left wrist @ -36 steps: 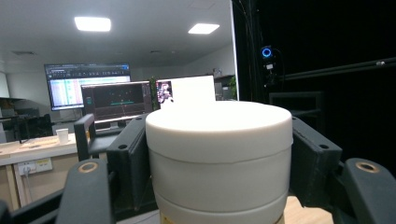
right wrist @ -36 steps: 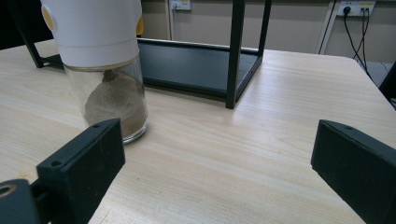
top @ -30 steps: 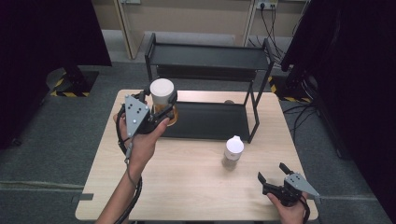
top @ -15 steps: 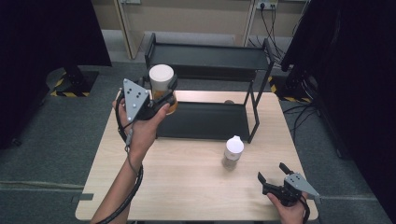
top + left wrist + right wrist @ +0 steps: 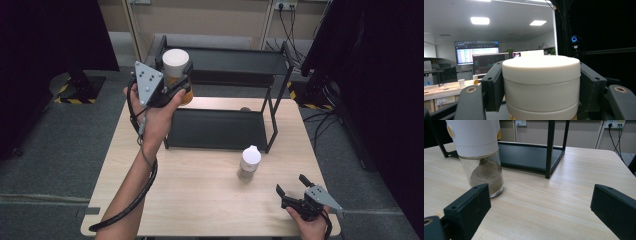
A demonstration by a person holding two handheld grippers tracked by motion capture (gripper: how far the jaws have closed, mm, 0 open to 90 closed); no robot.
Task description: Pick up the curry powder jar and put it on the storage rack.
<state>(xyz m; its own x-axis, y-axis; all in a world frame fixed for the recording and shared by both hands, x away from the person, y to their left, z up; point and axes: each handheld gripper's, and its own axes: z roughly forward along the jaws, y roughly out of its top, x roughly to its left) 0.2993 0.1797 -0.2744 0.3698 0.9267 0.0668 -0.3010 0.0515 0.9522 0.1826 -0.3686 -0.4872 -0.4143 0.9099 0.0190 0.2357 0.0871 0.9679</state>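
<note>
Gripping white-capped jar [image 5: 541, 85] — between jaws.

High view: fixed camera above the near edge of the table [image 5: 210, 200], looking forward and down on the black shelf rack [image 5: 220, 75] at its far side. Left gripper view: raised above the rack, facing level into a distant office, very close behind a white-lidded jar [image 5: 541, 85]. Right gripper view: low over the table, facing the rack from nearby; it shares rack and table with the high view.
</note>
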